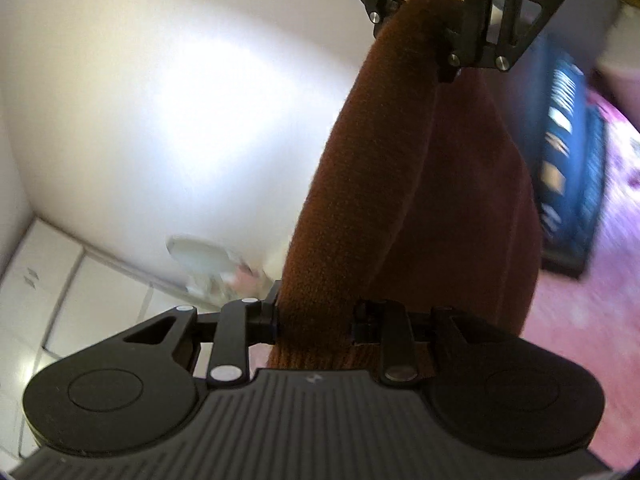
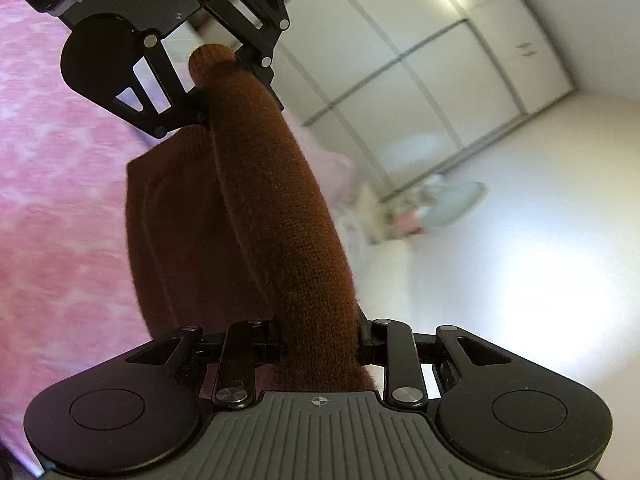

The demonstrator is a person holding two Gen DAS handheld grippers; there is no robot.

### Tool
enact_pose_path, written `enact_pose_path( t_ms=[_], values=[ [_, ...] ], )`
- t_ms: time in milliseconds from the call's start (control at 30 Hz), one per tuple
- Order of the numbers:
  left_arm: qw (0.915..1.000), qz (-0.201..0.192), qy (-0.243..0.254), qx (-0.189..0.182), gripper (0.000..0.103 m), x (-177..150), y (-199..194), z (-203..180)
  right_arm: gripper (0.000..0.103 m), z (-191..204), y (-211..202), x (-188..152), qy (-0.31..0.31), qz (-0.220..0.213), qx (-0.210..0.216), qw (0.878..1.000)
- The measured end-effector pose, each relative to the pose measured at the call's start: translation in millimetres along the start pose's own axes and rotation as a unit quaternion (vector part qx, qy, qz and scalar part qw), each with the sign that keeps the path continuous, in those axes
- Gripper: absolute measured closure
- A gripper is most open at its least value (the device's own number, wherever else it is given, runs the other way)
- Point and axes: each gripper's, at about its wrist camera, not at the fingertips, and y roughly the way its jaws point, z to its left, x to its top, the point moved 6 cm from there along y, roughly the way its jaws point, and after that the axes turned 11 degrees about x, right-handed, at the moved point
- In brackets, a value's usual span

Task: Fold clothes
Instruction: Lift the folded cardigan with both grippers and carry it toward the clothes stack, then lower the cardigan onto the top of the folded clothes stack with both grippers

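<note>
Fingers (image 1: 276,316) around rust knit (image 1: 400,200)

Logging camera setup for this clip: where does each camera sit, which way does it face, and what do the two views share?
Left wrist: sits on the left gripper, looking along its fingers at the brown knit garment stretched toward the right gripper; white wall and wardrobe behind.
Right wrist: sits on the right gripper, facing back along the garment to the left gripper; pink bedspread at left.
Shared: the garment, clamped at both ends, both grippers, the wardrobe.
</note>
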Motion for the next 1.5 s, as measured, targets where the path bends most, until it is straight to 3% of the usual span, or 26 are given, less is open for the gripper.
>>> enact_pose_path(
  t_ms=[133,233,367,467,600,700,800,1033,1167,1333,1500],
  values=[
    [0.9989,-0.040,-0.001,0.023,0.078,73,60,15,0.076,-83,-4,-45,0.009,0.001,-0.041,0.999],
    [0.9984,-0.049,-0.008,0.028,0.078,122,109,9,0.076,-140,3,-85,0.006,0.006,-0.055,0.998],
    [0.9989,-0.044,-0.013,0.007,0.078,145,141,-39,0.076,-209,25,-139,-0.004,0.018,-0.069,0.997],
    [0.9990,-0.041,-0.017,-0.009,0.078,161,165,-75,0.076,-231,39,-178,-0.020,0.022,-0.077,0.997],
    [0.9986,-0.034,-0.020,-0.036,0.078,178,191,-129,0.076,-188,56,-234,-0.017,0.027,-0.029,0.999],
    [0.9951,-0.019,0.002,-0.097,0.077,157,168,-204,0.076,-129,68,-272,-0.018,0.047,0.029,0.998],
    [0.9939,-0.021,0.007,-0.108,0.078,148,148,-236,0.076,-90,70,-295,-0.006,0.064,0.060,0.996],
    [0.9937,-0.024,-0.004,-0.109,0.078,149,141,-235,0.076,-70,62,-302,0.023,0.077,0.055,0.995],
    [0.9931,-0.029,-0.002,-0.114,0.077,151,134,-227,0.076,-55,49,-287,0.016,0.078,0.038,0.996],
    [0.9926,-0.029,0.014,-0.117,0.077,148,128,-244,0.075,-25,69,-296,0.008,0.099,0.050,0.994],
    [0.9925,-0.022,-0.014,-0.120,0.069,152,119,-228,0.068,-16,69,-300,-0.006,0.116,0.027,0.993]
  ],
)
